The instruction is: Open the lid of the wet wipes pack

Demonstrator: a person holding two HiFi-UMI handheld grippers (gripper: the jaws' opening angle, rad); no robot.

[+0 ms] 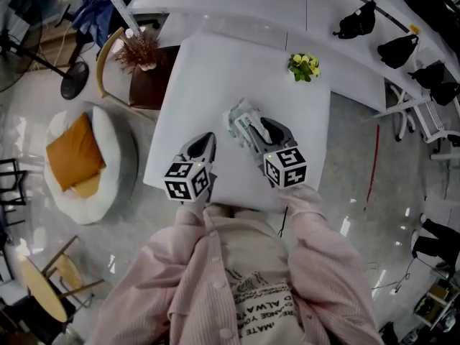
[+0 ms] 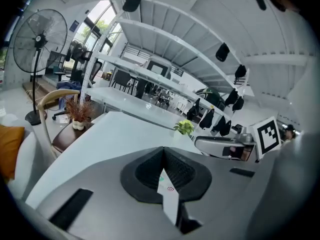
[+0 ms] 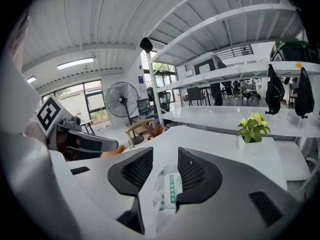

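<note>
The wet wipes pack, white with green print, sits above the white table, and my right gripper is shut on it. In the right gripper view the pack is pinched between the two dark ribbed pads. My left gripper hovers to the left of the pack, apart from it. In the left gripper view its jaws are shut on a thin white strip with small print. I cannot tell what the strip belongs to.
A small potted plant stands at the table's far right. Left of the table are a brown side table with a dried bouquet and a round seat with an orange cushion. Black bags hang on white shelving behind.
</note>
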